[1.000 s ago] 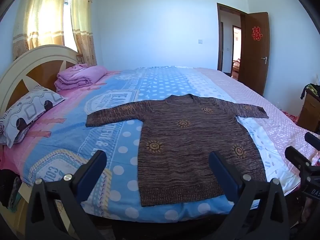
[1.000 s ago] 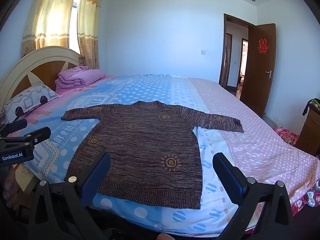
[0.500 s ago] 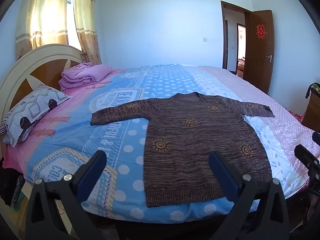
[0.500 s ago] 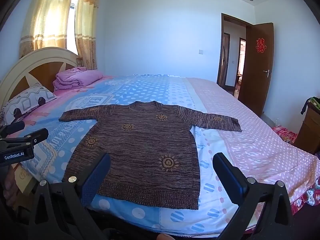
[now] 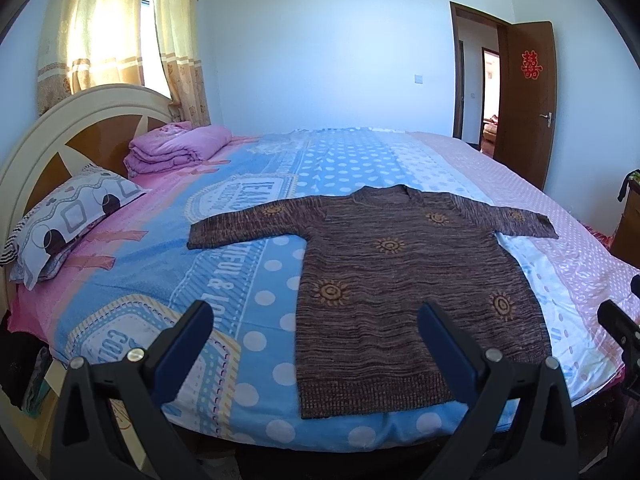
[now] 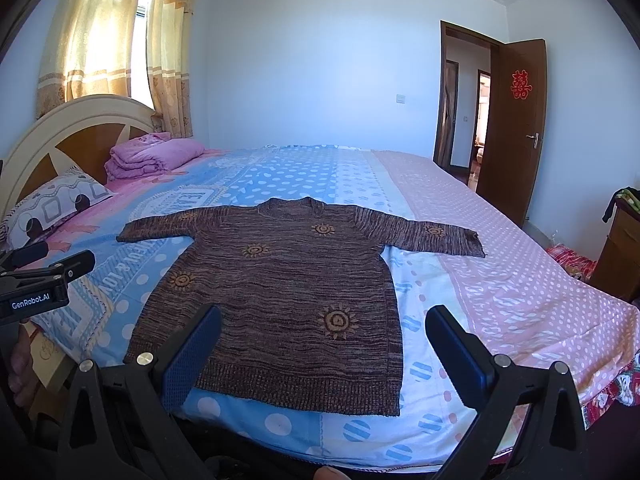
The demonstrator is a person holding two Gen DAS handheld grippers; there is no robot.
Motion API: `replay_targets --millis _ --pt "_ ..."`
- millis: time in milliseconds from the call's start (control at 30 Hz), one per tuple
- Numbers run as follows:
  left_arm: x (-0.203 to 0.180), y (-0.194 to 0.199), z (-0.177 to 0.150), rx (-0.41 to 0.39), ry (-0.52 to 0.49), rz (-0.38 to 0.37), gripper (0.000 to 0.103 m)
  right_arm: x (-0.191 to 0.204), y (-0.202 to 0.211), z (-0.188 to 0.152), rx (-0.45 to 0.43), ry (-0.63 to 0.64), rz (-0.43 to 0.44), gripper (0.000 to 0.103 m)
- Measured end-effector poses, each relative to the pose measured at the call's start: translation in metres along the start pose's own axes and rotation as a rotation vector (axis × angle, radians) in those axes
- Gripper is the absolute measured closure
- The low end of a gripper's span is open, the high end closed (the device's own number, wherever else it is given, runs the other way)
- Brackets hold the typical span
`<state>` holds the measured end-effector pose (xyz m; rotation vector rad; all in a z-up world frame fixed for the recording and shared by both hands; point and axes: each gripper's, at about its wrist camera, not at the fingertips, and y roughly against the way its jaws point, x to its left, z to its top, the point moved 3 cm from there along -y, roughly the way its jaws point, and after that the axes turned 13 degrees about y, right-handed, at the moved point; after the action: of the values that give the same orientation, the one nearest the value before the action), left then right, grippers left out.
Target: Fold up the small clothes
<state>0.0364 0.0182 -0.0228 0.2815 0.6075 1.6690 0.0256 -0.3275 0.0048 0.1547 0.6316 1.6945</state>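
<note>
A brown knitted sweater (image 5: 404, 280) (image 6: 288, 292) with orange sun motifs lies flat on the bed, both sleeves spread out sideways, hem toward me. My left gripper (image 5: 314, 322) hangs open in front of the bed's near edge, left of the sweater's hem, holding nothing. My right gripper (image 6: 324, 330) is open too, above the hem's near edge, empty. In the right wrist view the left gripper (image 6: 44, 256) shows at the left edge. In the left wrist view part of the right gripper (image 5: 624, 320) shows at the right edge.
The bed (image 5: 248, 264) has a blue and pink dotted sheet. A pillow (image 5: 68, 220) and a folded pink blanket (image 5: 180, 150) lie by the headboard (image 5: 92, 124) at the left. A brown door (image 6: 516, 120) stands open at the right, a wooden cabinet (image 6: 620, 248) beside it.
Both grippers have shifted slightly; the left wrist view has swung left, so the sweater sits further right in it. Both stay open and the sweater has not moved.
</note>
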Motion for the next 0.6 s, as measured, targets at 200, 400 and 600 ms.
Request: replay_targets --millis 200,400,600 --pt "-0.0001 -0.0015 -0.0002 0.003 -0.001 0.002 0.000 -0.0009 -0.0014 -0.0006 0.004 -0.003 0.001 0.001" --pt "-0.0003 -0.0023 -0.0008 0.002 -0.004 0.003 0.000 -0.0001 -0.0029 -0.0012 0.008 -0.004 0.000 0.001" --pt "0.0002 -0.0033 -0.0012 0.001 -0.005 0.006 0.000 -0.0002 -0.0034 -0.0015 0.008 -0.004 0.001 0.001"
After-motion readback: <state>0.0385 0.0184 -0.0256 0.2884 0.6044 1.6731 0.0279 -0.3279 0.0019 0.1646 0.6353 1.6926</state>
